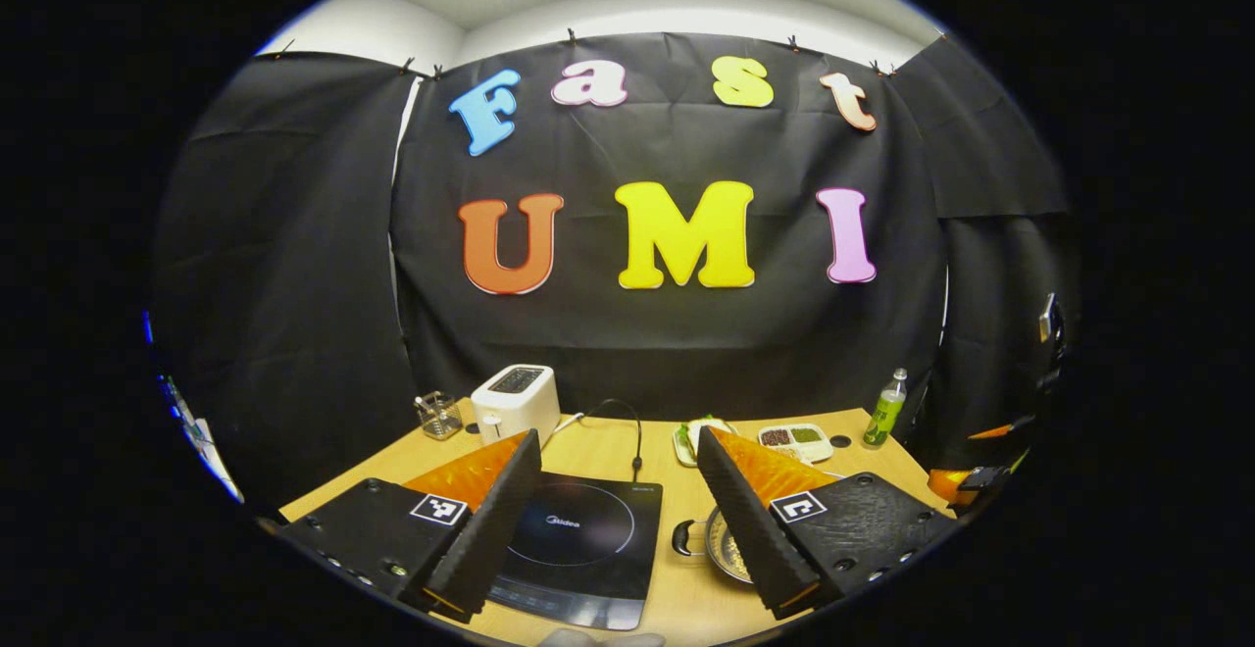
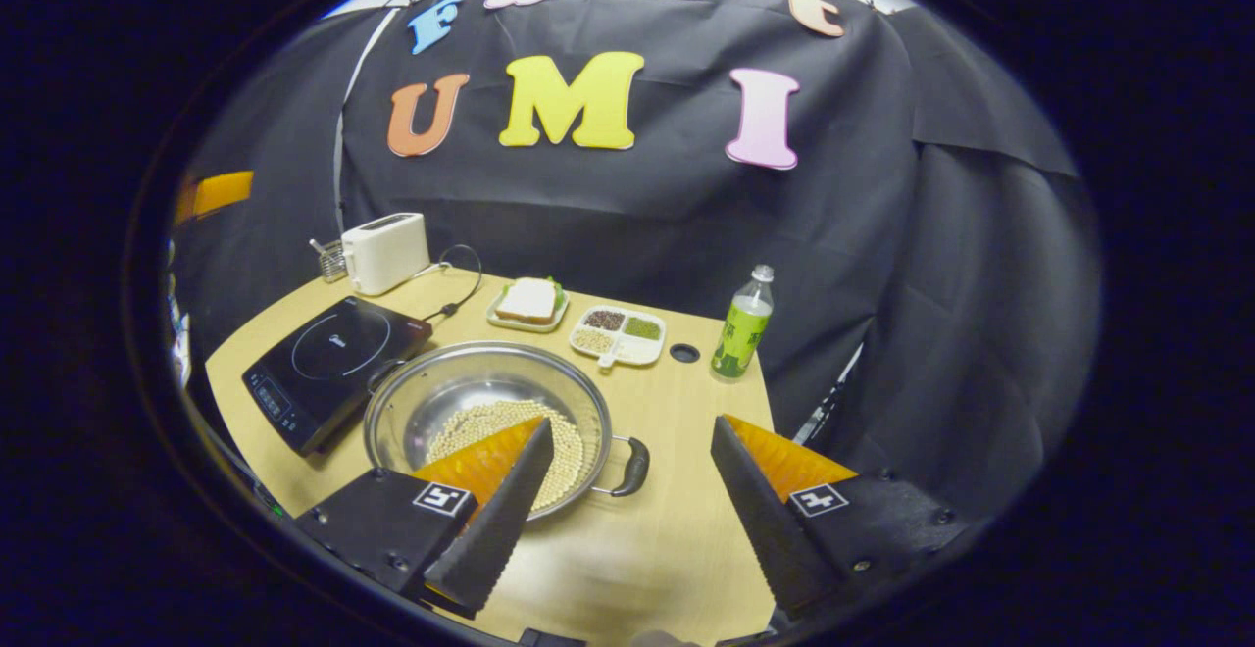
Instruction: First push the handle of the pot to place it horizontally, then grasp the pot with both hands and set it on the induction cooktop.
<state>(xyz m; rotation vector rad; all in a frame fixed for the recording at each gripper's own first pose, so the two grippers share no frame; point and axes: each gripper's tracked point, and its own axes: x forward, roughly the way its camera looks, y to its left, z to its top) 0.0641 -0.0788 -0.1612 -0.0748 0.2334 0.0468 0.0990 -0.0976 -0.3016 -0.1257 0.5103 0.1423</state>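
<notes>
Hovering above the pale wooden table (image 2: 677, 529), both grippers gape, holding nothing: the left gripper (image 1: 618, 520) over the black glass induction cooktop (image 1: 588, 549), the right gripper (image 2: 627, 520) near the round steel pot of pale beans (image 2: 485, 417), which sits just right of the cooktop. Its black loop handle (image 2: 632, 468) looks unpushed, so the next move is probably nudging it level. The cooktop's small brand mark is too fine to read reliably.

Each gripper, left (image 1: 618, 515) and right (image 2: 627, 505), had ridged wedge fingers, black screwed bases, and square black-and-white markers.
</notes>
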